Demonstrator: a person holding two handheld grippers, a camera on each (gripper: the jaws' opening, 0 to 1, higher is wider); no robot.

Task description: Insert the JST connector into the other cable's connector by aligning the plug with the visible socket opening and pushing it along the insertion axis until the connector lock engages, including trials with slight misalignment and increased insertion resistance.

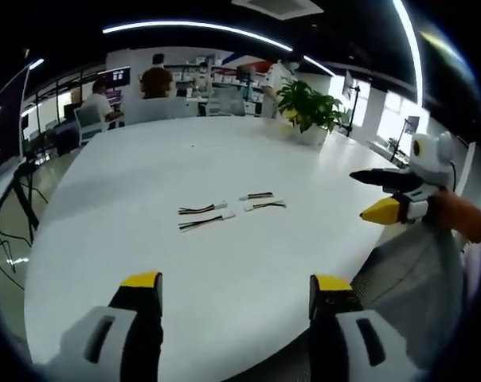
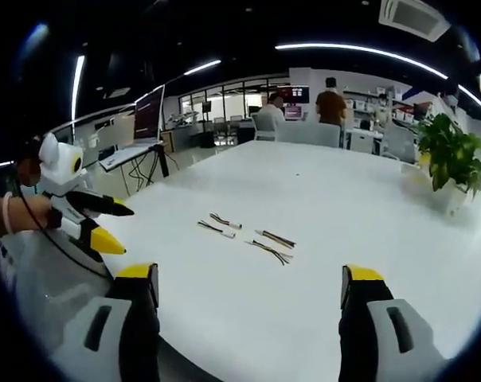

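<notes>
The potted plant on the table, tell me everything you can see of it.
The potted plant is a bushy green leafy plant standing upright in a pale pot. It sits on the white table near its far edge, well beyond the cables, with nothing else touching it. In the right gripper view it shows at the right side.

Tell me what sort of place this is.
Probably an open-plan office or lab: a large white table with short cables, people at desks with monitors behind, a potted plant.
</notes>
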